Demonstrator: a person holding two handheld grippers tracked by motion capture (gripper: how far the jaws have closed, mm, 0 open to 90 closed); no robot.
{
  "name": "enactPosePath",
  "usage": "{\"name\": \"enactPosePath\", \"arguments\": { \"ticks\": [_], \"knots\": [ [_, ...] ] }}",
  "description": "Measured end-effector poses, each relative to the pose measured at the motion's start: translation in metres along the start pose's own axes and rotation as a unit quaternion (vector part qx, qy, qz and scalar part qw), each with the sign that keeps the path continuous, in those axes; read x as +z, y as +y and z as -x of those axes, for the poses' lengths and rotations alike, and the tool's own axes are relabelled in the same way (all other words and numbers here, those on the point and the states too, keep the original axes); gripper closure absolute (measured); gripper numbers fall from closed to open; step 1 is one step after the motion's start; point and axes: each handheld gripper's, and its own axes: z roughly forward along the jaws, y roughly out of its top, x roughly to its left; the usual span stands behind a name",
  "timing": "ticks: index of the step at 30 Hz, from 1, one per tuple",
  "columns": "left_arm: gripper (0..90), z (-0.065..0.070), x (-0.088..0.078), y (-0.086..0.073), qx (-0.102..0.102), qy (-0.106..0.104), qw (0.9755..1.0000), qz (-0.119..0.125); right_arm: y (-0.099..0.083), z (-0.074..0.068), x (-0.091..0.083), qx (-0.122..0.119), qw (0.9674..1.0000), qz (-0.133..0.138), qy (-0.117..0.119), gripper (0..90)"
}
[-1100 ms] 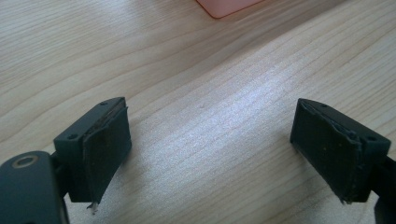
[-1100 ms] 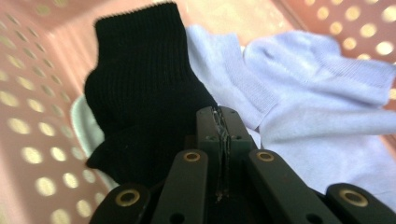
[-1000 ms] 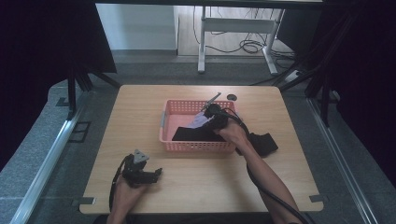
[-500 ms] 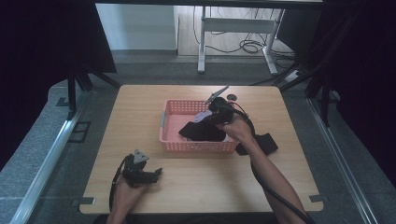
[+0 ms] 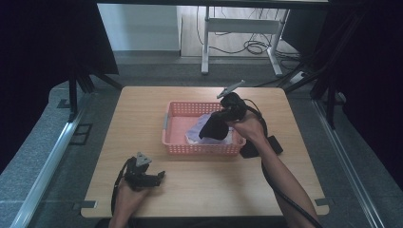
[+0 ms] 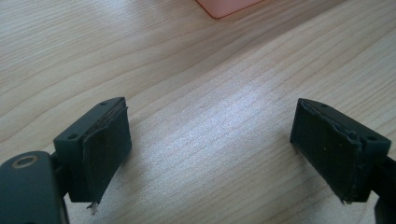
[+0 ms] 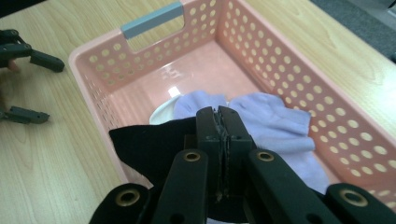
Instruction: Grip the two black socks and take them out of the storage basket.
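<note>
A pink perforated basket (image 5: 177, 142) (image 7: 299, 79) sits mid-table. My right gripper (image 5: 222, 118) (image 7: 219, 117) is over its right half, shut on a black cloth (image 5: 213, 129) (image 7: 149, 144) that hangs down into the basket. Under it lie a lavender cloth (image 5: 196, 135) (image 7: 266, 116) and a bit of white cloth (image 7: 163, 109). My left gripper (image 5: 158, 176) (image 6: 210, 140) rests on the table near the front left, its jaws wide apart with bare wood between them. It also appears in the right gripper view (image 7: 32, 84).
Another black cloth (image 5: 268, 145) lies on the table just right of the basket, partly behind the right forearm. The basket has a grey handle (image 7: 152, 19) on its left end. Table edges run close behind the basket and in front of the left hand.
The right gripper has lifted slightly and drawn the black cloth rightward, so it hangs bunched over the basket's right half. The left gripper has stayed put.
</note>
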Motion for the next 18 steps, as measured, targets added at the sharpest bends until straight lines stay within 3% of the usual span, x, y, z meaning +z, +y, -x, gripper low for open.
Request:
{"name": "enactPosePath", "arguments": {
  "ticks": [18],
  "knots": [
    [11.9, 0.0, 0.0, 0.0, 0.0, 0.001, 1.0, 0.002, -0.002, 0.001, -0.048, 0.008, 0.9989, 0.04, -0.022, 88.8]
  ]
}}
